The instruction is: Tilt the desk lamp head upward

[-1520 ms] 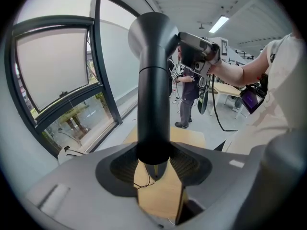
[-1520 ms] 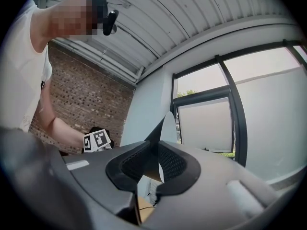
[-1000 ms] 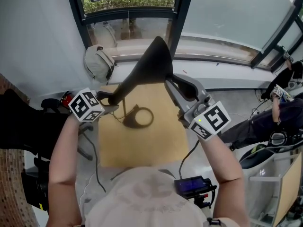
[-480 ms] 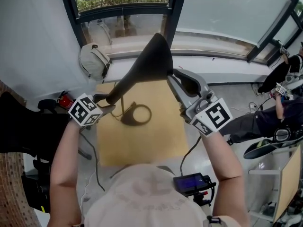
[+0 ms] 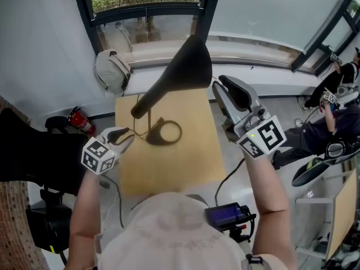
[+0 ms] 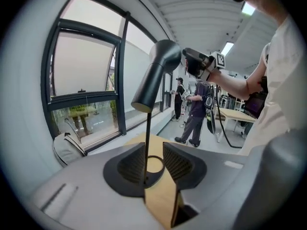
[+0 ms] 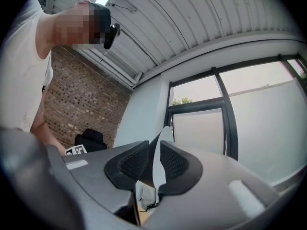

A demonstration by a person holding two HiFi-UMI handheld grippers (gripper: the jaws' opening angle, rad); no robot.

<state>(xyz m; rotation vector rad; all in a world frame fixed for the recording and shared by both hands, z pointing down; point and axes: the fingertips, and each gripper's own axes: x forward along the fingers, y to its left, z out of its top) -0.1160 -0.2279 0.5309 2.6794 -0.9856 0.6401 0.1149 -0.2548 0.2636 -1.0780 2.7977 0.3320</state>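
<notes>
Black cone-shaped desk lamp head (image 5: 183,72) sits atop its thin stem (image 6: 146,147), above the ring base (image 5: 163,133) on the tan wooden tabletop (image 5: 185,167). My right gripper (image 5: 220,85) pinches the shade's rim, which I judge gives leverage for tilting the head upward. My left gripper (image 5: 126,136) hangs beside the table's left edge, clear of the lamp; its half-spread jaws have just been closing on nothing.

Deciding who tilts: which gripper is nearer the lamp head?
Right. The right gripper grips the lamp head at its rim. The left gripper sits low at the table edge, clear of it, its jaws just closed partway on nothing.
</notes>
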